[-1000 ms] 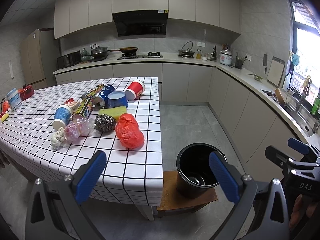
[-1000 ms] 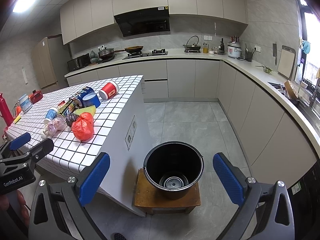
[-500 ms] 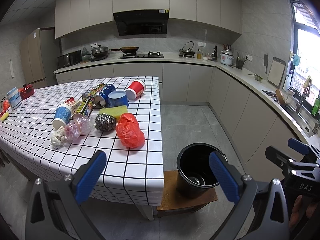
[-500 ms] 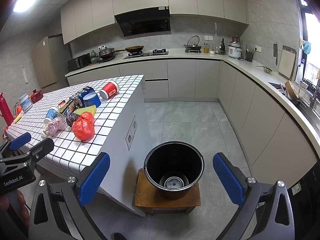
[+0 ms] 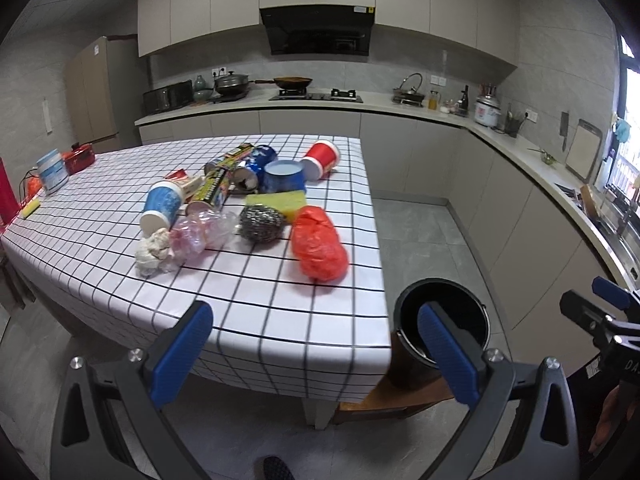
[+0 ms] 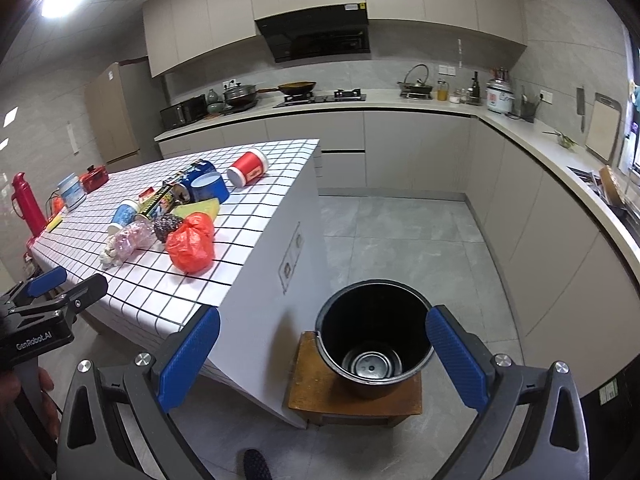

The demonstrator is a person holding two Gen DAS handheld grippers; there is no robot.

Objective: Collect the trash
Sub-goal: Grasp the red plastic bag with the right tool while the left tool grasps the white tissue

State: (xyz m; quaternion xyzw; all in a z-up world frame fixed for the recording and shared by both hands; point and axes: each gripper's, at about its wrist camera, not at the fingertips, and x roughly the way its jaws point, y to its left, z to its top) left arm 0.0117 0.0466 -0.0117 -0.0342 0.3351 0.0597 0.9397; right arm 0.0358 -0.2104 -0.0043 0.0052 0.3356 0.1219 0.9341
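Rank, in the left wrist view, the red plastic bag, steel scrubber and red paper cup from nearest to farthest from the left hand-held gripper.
1. Red plastic bag, nearest, by the table's right edge.
2. Steel scrubber, just behind, to the bag's left.
3. Red paper cup, farthest, lying near the far right corner.

Left gripper (image 5: 314, 350) nearer table (image 5: 280, 320) (slightly)

A black range hood (image 5: 318, 30) hangs at top centre of the frame, above a hob (image 5: 316, 96) carrying a frying pan (image 5: 294, 80). To the upper right on the L-shaped counter (image 5: 400, 106) stands a white rice cooker (image 5: 487, 110), with a cutting board (image 5: 583, 156) leaning further right. At far left, a tall beige fridge (image 5: 98, 92) stands by the wall, and a red flask (image 6: 24, 204) sits at the table's far end.
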